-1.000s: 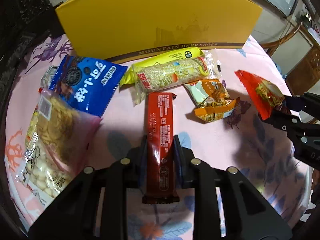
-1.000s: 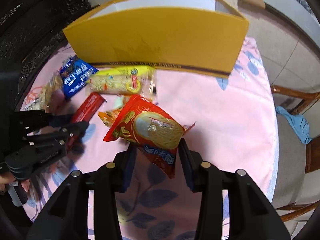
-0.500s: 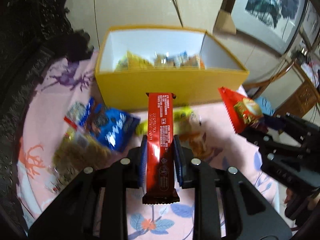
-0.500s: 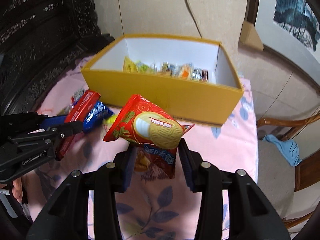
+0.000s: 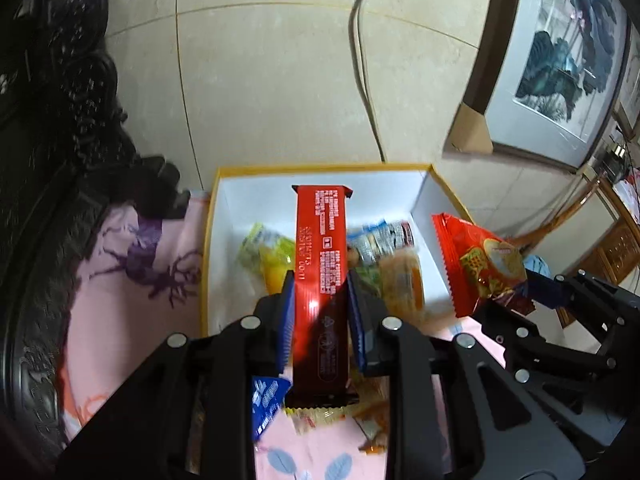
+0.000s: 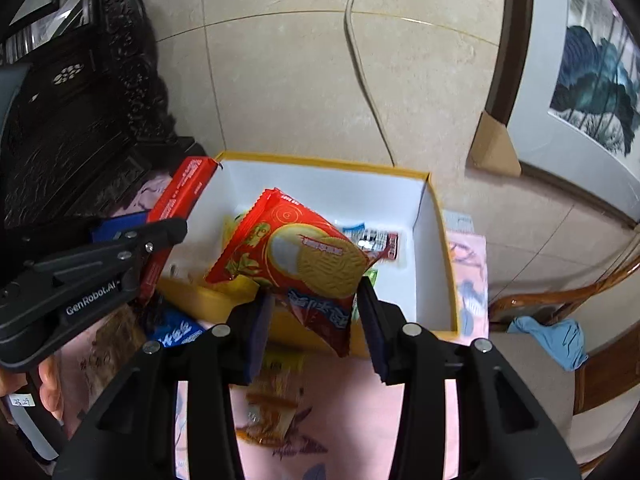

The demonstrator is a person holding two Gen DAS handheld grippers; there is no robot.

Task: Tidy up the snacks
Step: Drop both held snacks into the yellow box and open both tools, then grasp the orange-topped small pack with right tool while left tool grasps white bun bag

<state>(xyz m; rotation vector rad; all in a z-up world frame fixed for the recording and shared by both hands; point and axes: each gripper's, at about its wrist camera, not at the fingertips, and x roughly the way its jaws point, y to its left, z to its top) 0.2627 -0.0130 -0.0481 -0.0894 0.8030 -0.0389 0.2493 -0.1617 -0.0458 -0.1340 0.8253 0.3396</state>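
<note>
My left gripper (image 5: 321, 280) is shut on a long red snack bar (image 5: 321, 256), held above the open yellow box (image 5: 320, 192). The bar's far end hangs over the box's white inside. My right gripper (image 6: 316, 300) is shut on a red biscuit packet (image 6: 296, 256), also over the box (image 6: 440, 240). The left gripper (image 6: 164, 232) and its red bar (image 6: 180, 196) show at the left of the right wrist view. The biscuit packet (image 5: 484, 264) hangs at the box's right side in the left wrist view. Several small snack packets (image 5: 384, 256) lie inside the box.
A blue cookie packet (image 6: 176, 332) and orange wrappers (image 6: 268, 412) lie on the pink flowered tablecloth (image 5: 132, 280) in front of the box. Dark carved furniture (image 6: 80, 128) stands left, a wooden chair with blue cloth (image 6: 552, 336) right. A tiled wall with a socket and cord rises behind.
Both grippers have risen and moved forward with their snacks, from low over the table to above the open box. The box's inside has come into view.
</note>
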